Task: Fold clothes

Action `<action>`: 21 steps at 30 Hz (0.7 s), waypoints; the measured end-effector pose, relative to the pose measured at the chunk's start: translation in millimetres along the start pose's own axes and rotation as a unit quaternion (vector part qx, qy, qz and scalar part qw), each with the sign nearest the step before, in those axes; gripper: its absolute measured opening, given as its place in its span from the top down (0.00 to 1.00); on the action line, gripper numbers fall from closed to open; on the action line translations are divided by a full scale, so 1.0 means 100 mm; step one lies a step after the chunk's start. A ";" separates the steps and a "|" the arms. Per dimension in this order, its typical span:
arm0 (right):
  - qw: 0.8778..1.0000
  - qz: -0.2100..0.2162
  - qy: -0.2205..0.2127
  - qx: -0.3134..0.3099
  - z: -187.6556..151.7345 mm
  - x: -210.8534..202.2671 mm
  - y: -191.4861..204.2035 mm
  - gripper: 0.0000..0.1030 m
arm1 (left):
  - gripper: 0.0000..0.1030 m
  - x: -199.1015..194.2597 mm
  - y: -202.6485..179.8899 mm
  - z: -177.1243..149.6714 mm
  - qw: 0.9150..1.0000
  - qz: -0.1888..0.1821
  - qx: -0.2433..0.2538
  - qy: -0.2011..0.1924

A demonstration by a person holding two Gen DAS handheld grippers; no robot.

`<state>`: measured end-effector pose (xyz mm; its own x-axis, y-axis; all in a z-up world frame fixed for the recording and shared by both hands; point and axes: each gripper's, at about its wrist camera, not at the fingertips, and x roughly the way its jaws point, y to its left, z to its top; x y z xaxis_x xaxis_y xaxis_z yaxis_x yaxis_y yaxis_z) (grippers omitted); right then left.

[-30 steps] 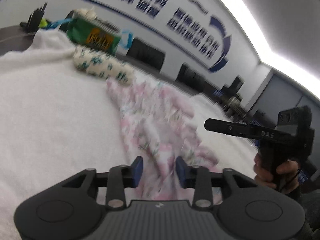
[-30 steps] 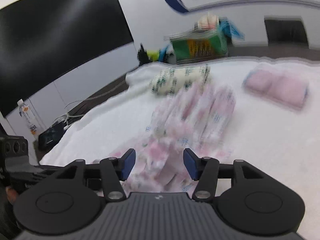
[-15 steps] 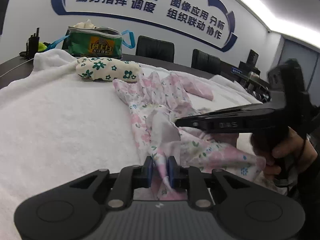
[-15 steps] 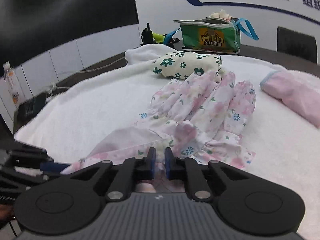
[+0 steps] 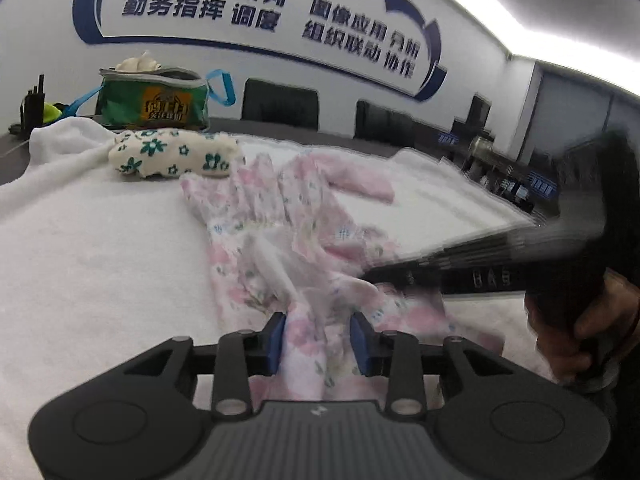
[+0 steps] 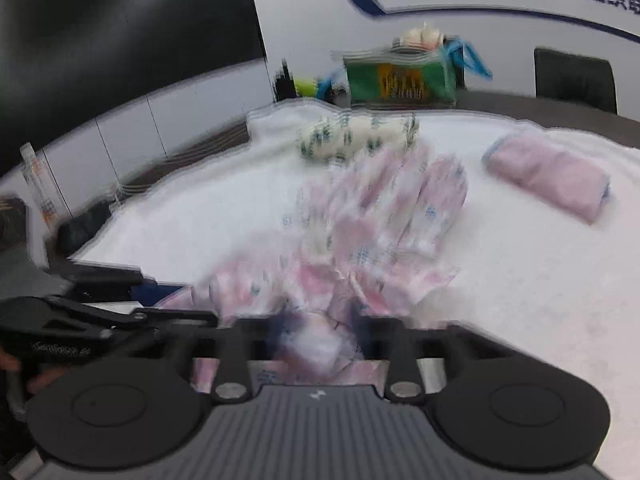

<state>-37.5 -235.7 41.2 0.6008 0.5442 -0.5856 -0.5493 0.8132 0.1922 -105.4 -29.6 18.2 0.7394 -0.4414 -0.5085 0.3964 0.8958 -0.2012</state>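
Cloth of the pink floral garment point(image 5: 280, 240) bunches between your parted, unclenched left gripper point(image 5: 319, 338) and right gripper point(image 6: 316, 340), so closing there risks catching several layers at once and creasing the fold.

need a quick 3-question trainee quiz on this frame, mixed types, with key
1. True or false: the left claw is clear of the pink floral garment.
2. Which item lies nearest the green bag? A) folded pink cloth B) green-flowered bundle C) pink floral garment
3. Fill in: the clothes all lie on a white ___.

Key
1. False: the claw's pads are apart, with the garment's fabric bunched between them.
2. B
3. towel
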 end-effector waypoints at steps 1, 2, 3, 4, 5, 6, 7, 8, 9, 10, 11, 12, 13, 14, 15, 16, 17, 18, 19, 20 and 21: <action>1.000 0.000 0.003 -0.003 0.00 0.05 0.02 0.97 | 0.69 0.03 -0.03 -0.03 1.000 0.007 0.006 0.003; 1.000 0.002 0.004 -0.006 0.00 0.07 0.02 0.97 | 0.69 0.03 -0.05 -0.05 1.000 0.011 0.010 0.001; 1.000 0.004 0.004 -0.009 0.01 0.10 0.03 0.97 | 0.68 0.03 -0.05 -0.08 1.000 0.014 0.014 -0.002; 1.000 0.006 0.005 -0.012 0.01 0.13 0.04 0.97 | 0.68 0.03 -0.05 -0.09 1.000 0.015 0.016 -0.004; 1.000 0.008 0.005 -0.014 0.01 0.15 0.04 0.97 | 0.67 0.03 -0.05 -0.09 1.000 0.014 0.016 -0.005; 1.000 0.009 0.006 -0.017 0.01 0.18 0.05 0.95 | 0.67 0.03 -0.04 -0.10 1.000 0.014 0.016 -0.005; 1.000 0.011 0.006 -0.020 0.02 0.21 0.06 0.95 | 0.67 0.03 -0.02 -0.09 1.000 0.011 0.015 -0.006; 1.000 0.013 0.006 -0.023 0.02 0.23 0.06 0.91 | 0.65 0.02 0.00 -0.09 1.000 0.008 0.013 -0.007; 1.000 0.015 0.007 -0.026 0.02 0.26 0.07 0.82 | 0.62 -0.03 0.05 -0.08 1.000 0.003 0.007 -0.009; 0.999 0.014 0.007 -0.036 0.03 0.22 0.08 0.75 | 0.61 -0.07 0.09 -0.07 1.000 -0.003 0.002 -0.011; 0.999 0.013 -0.012 -0.051 0.03 0.09 0.09 0.62 | 0.60 -0.11 0.14 -0.07 1.000 -0.008 -0.004 -0.013; 0.997 0.013 -0.039 -0.067 0.02 -0.09 0.09 0.60 | 0.59 -0.16 0.18 -0.06 1.000 -0.014 -0.009 -0.016; 0.994 0.013 -0.067 -0.083 0.02 -0.26 0.09 0.60 | 0.59 -0.24 0.25 -0.06 0.999 -0.021 -0.008 -0.025; 0.990 0.025 -0.088 -0.105 -0.01 -0.42 0.11 0.59 | 0.57 -0.33 0.31 -0.06 0.999 -0.028 -0.006 -0.033; 0.985 0.039 -0.103 -0.134 -0.05 -0.58 0.14 0.56 | 0.53 -0.41 0.38 -0.06 0.999 -0.035 -0.004 -0.039; 0.980 0.049 -0.108 -0.161 -0.09 -0.67 0.20 0.54 | 0.51 -0.48 0.45 -0.07 0.998 -0.042 -0.002 -0.044; 0.975 0.057 -0.109 -0.187 -0.15 -0.74 0.26 0.51 | 0.47 -0.52 0.50 -0.07 0.998 -0.052 -0.001 -0.043; 0.968 0.065 -0.111 -0.214 -0.20 -0.82 0.32 0.48 | 0.47 -0.54 0.54 -0.08 0.997 -0.064 -0.002 -0.036; 0.964 0.077 -0.103 -0.233 -0.25 -0.83 0.37 0.48 | 0.47 -0.56 0.57 -0.08 0.997 -0.077 -0.003 -0.029; 0.960 0.091 -0.090 -0.249 -0.30 -0.81 0.42 0.47 | 0.47 -0.58 0.60 -0.08 0.996 -0.090 -0.003 -0.023; 0.955 0.102 -0.075 -0.267 -0.36 -0.76 0.47 0.44 | 0.46 -0.60 0.60 -0.09 0.994 -0.106 -0.002 -0.018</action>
<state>-129.6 -246.8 66.8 0.5037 0.7364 -0.4516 -0.8579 0.4879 -0.1613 -130.4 51.4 29.2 0.6577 -0.6224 -0.4244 0.5439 0.7821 -0.3040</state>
